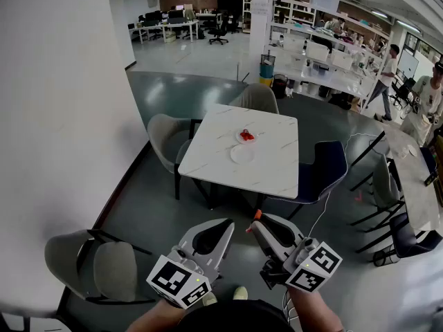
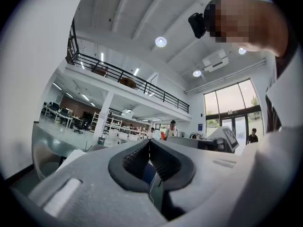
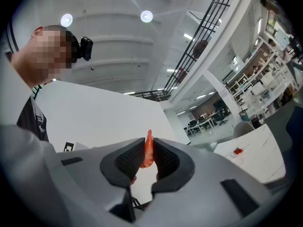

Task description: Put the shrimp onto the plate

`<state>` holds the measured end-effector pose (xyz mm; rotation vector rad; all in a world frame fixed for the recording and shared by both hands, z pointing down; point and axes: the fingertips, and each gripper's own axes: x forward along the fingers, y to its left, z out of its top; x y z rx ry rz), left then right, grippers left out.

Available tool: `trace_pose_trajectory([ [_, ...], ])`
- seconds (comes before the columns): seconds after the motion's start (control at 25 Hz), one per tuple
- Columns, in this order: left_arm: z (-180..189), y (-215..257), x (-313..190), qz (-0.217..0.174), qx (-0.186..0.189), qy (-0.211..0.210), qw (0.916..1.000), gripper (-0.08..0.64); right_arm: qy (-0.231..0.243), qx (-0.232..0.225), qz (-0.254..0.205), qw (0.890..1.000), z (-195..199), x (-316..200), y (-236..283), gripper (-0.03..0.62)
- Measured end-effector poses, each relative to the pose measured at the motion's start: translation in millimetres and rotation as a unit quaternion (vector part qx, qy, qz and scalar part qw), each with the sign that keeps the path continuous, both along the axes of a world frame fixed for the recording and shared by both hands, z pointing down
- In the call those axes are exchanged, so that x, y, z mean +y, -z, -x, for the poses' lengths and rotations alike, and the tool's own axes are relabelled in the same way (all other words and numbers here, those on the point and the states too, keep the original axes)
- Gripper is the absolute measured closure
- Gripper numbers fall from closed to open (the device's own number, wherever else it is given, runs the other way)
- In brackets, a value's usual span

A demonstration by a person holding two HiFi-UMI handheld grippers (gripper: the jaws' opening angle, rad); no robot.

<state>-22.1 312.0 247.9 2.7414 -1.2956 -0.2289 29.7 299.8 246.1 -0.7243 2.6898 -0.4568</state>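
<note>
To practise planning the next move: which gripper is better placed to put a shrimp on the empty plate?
Right. The right gripper has a shrimp clamped between its fingers; the left gripper is shut, empty. Both stand far from the empty plate.

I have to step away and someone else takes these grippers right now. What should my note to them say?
Grippers: left claw shut, empty. Right claw shut on a shrimp, its end poking up past the tips.
Things: the table is ahead across the floor, out of reach. On it are an empty plate and, just behind it, a far plate with red pieces, probably more shrimp.
Done: one shrimp is in hand.
Left: walk to the table and set it down, probably on the empty plate.
</note>
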Motion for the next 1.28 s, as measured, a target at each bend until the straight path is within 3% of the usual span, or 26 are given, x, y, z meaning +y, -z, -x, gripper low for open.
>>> trace_pose_trajectory([
  [0.36, -4.6, -2.1, -1.7, 0.005, -0.002, 0.002, 1.0000, 0.552, 0.029, -0.016, 0.003, 0.999, -1.1, 4.7, 3.6, 0.532],
  [0.84, -9.6, -7.2, -12.3, 0.005, -0.005, 0.012, 0.9999, 0.552, 0.027, -0.033, 0.005, 0.999, -16.8, -7.1, 3.3, 0.532],
  [1.28, -38.4, -8.6, -27.7, 0.001, -0.008, 0.015, 0.9999, 0.552, 0.033, -0.041, 0.005, 0.999, -46.3, -19.9, 1.9, 0.532],
])
